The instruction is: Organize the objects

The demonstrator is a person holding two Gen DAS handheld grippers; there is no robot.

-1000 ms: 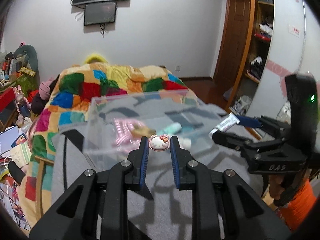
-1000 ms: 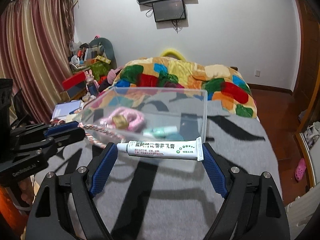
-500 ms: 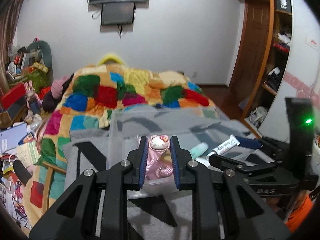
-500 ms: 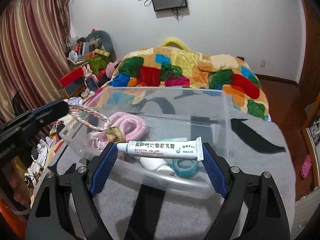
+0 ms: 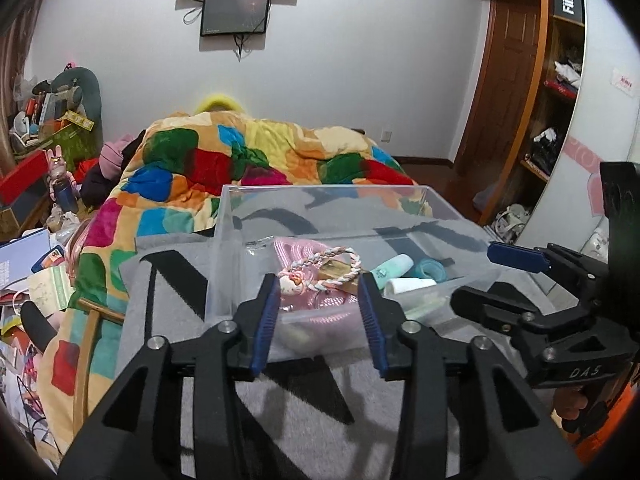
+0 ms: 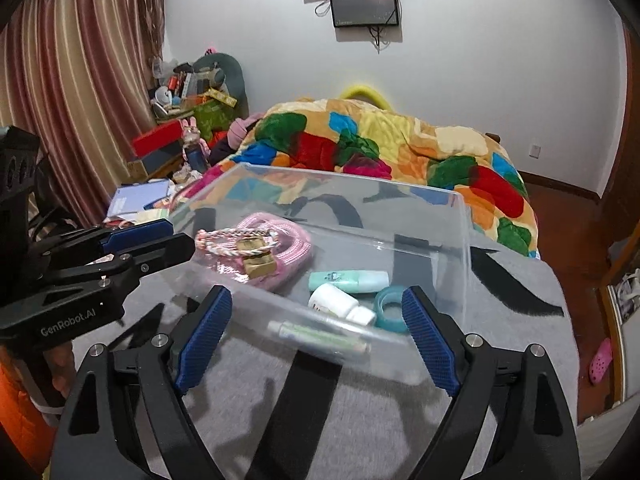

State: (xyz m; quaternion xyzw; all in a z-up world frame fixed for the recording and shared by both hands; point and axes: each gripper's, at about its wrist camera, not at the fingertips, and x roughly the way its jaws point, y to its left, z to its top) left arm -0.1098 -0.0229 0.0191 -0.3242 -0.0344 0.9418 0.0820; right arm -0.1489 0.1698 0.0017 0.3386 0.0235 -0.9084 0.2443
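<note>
Both jaws had opened wide since the previous instant. The right gripper (image 6: 316, 336) released the ointment tube (image 6: 318, 336) and the left gripper (image 5: 318, 312) the braided bracelet (image 5: 320, 270) into the clear bin (image 6: 464, 248); both placements appear complete.

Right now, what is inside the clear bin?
In the clear bin: pink cord, braided bracelet, tube, green stick, white bottle, teal ring. Anything beneath the cord is hidden.

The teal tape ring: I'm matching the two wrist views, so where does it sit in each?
Left wrist view: the teal tape ring is right of centre, inside the clear plastic bin.
Right wrist view: the ring is low centre-right, beside the right gripper.
Shared landmark: mint green tube next to it.
</note>
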